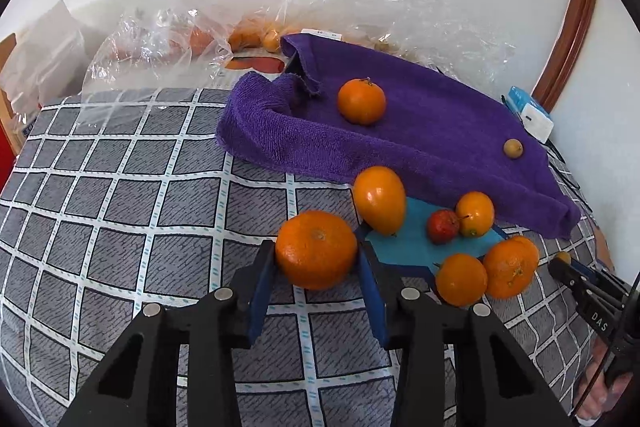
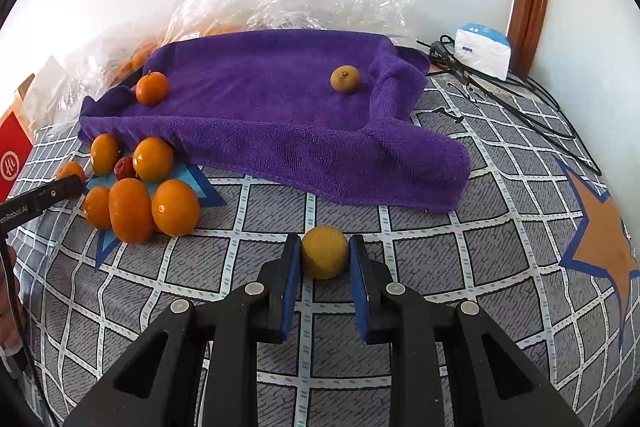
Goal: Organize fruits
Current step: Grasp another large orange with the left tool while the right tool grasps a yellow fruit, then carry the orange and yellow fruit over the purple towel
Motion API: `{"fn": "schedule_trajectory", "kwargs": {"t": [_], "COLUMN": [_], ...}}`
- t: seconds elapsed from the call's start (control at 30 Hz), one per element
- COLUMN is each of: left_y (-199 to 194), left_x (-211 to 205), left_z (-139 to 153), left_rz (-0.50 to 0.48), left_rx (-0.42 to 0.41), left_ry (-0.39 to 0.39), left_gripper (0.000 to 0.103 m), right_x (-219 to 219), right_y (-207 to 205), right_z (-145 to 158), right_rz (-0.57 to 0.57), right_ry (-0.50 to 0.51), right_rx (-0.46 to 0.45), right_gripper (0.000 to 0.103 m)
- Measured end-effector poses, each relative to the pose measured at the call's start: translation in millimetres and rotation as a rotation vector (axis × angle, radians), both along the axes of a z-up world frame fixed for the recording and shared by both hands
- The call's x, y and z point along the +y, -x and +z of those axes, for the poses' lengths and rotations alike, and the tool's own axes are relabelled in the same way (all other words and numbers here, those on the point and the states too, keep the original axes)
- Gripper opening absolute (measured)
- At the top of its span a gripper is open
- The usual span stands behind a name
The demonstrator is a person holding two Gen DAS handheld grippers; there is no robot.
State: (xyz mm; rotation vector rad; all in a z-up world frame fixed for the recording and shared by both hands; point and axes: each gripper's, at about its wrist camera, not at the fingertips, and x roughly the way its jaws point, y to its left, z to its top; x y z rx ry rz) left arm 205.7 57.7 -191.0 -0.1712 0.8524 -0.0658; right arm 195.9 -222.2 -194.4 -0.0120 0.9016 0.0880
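Observation:
My left gripper (image 1: 317,259) is shut on a large tangerine (image 1: 316,249), its blue pads pressing both sides just above the checked cloth. To its right, several oranges (image 1: 461,279) and a small red fruit (image 1: 442,225) cluster on a blue star patch (image 1: 412,247). Behind them, the purple towel (image 1: 400,131) carries one orange (image 1: 361,101) and a small tan fruit (image 1: 513,148). My right gripper (image 2: 325,259) is shut on a round yellow-tan fruit (image 2: 325,257), in front of the purple towel (image 2: 280,115). The orange cluster (image 2: 132,207) lies to its left.
Crumpled clear plastic bags (image 1: 168,31) holding more fruit line the back wall. At the far right are a white-and-blue box (image 2: 482,51) and black cables (image 2: 520,107). A red box (image 2: 12,155) stands at the left edge, an orange star patch (image 2: 604,247) at the right.

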Motion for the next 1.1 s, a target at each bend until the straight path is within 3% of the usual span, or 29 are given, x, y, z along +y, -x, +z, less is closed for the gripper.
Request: {"fn": "schedule_trajectory", "kwargs": {"t": [0.27,0.6,1.1], "left_y": [11.2,22.6,19.5], "left_x": [9.9,16.4,16.5], "left_z": [2.3,10.3,8.5], "left_rz": [0.038,0.062,0.045], "left_rx": [-0.039,-0.096,-0.090], "left_ry": [0.058,0.073,0.082], "left_gripper": [0.038,0.038,0.038], "right_x": [-2.1,-4.1,-6.7], "right_y": [2.4,5.0,5.2], "right_z": [2.2,4.7,4.5], "right_rz": [-0.001,0.002,0.011], "right_ry": [-0.010,-0.034,-0.051], "right_rx": [-0.014,-0.029,-0.033], "right_gripper": [0.024,0.024,0.024]}}
